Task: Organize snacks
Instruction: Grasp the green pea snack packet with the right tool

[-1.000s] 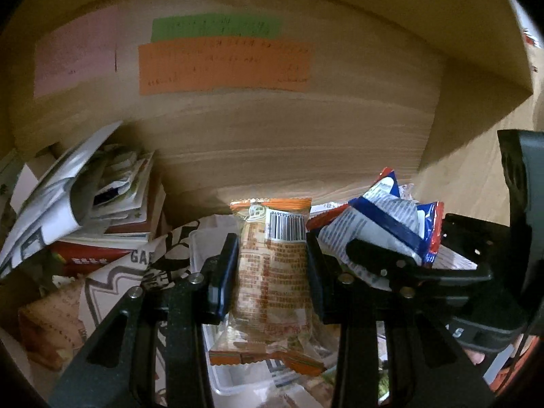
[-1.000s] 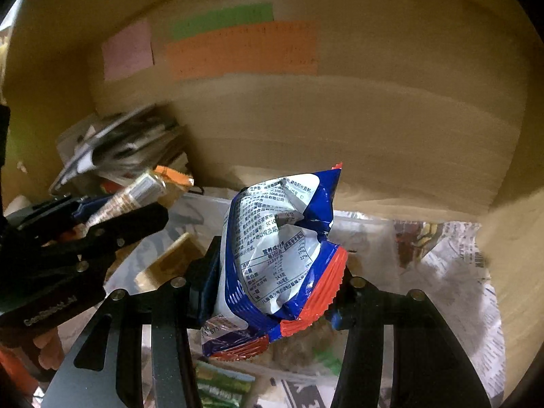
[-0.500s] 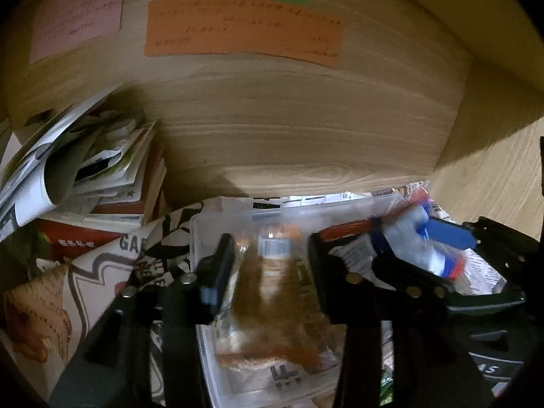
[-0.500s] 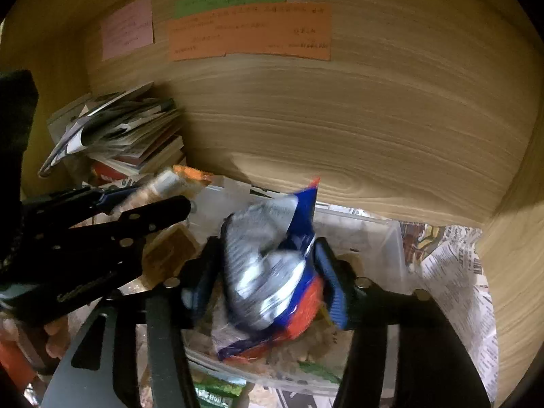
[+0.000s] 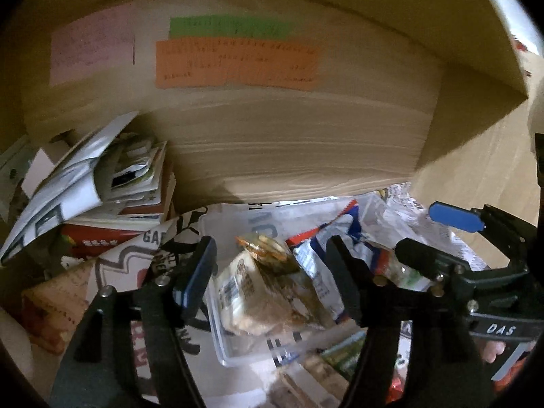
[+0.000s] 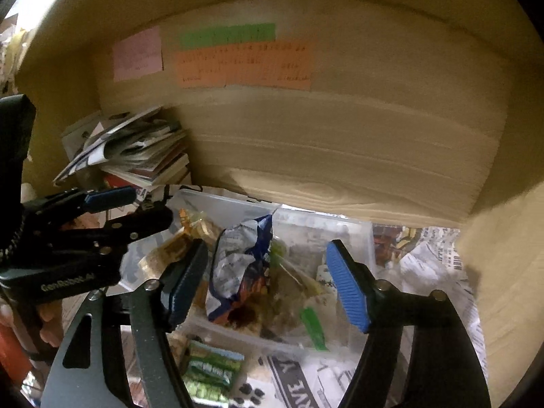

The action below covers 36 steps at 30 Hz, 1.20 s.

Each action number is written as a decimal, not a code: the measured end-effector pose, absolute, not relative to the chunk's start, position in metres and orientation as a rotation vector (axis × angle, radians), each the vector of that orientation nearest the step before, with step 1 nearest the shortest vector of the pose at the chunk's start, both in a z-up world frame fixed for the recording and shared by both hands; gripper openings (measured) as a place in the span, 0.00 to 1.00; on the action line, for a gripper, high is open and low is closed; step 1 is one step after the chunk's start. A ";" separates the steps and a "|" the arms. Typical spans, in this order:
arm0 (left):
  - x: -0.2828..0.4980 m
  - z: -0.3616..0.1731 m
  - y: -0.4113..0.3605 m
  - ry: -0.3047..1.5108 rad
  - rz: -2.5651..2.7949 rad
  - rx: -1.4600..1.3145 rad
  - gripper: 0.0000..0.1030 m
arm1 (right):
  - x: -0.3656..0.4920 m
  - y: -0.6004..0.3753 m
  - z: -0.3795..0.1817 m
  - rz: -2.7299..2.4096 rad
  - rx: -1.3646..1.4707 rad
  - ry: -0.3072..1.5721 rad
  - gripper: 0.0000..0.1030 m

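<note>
Two snack packs lie in the clear bin [image 6: 340, 234], centre-bottom of both views. Orange-tan pack [image 5: 261, 285]: crumpled film, orange crimped end pointing up-frame, white label panel with print facing the camera, slumped on its side against the bin's left wall. Blue pack [image 6: 238, 265]: silver-white back with fine print, blue edging, orange-red lower corner, standing half-propped and creased among other wrappers, a green sachet [image 6: 312, 328] lower right of it. Both appear to rest loose in the bin, which fits sorting snacks into one container. Left gripper [image 5: 272, 272]: fingers spread wide either side of the orange-tan pack, clear gaps on both sides, so released, gripping nothing. Right gripper [image 6: 265, 282]: blue-padded fingers likewise splayed well apart around the blue pack, no contact visible, released. The two tools sit side by side over the bin; each shows in the other's view at the frame edge. Outward: more packs outside the bin at bottom of frame, including a green one [image 6: 210, 374]; newspaper [image 6: 438, 265] lines the shelf; a book stack [image 5: 112, 187] at mid-left; wood back panel with pink, green and orange notes [image 5: 238, 64] in the upper part, writing illegible.
</note>
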State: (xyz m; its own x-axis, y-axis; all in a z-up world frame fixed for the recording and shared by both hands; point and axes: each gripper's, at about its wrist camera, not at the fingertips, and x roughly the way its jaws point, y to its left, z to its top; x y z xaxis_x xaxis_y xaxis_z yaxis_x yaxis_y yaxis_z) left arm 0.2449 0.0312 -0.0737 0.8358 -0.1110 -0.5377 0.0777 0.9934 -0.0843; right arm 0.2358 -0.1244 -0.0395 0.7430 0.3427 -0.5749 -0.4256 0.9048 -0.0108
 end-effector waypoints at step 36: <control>0.195 -0.174 0.054 0.847 -0.138 -0.107 0.67 | 0.195 -0.112 -0.121 0.522 -0.204 0.831 0.72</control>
State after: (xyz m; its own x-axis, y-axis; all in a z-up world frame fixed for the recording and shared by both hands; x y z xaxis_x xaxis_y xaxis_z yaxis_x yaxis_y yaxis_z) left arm 0.1950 0.0537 -0.1744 0.6538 -0.1639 -0.7387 0.0790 0.9857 -0.1488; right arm 0.1946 -0.1120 -0.1214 0.5572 0.3609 -0.7478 -0.5169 0.8556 0.0279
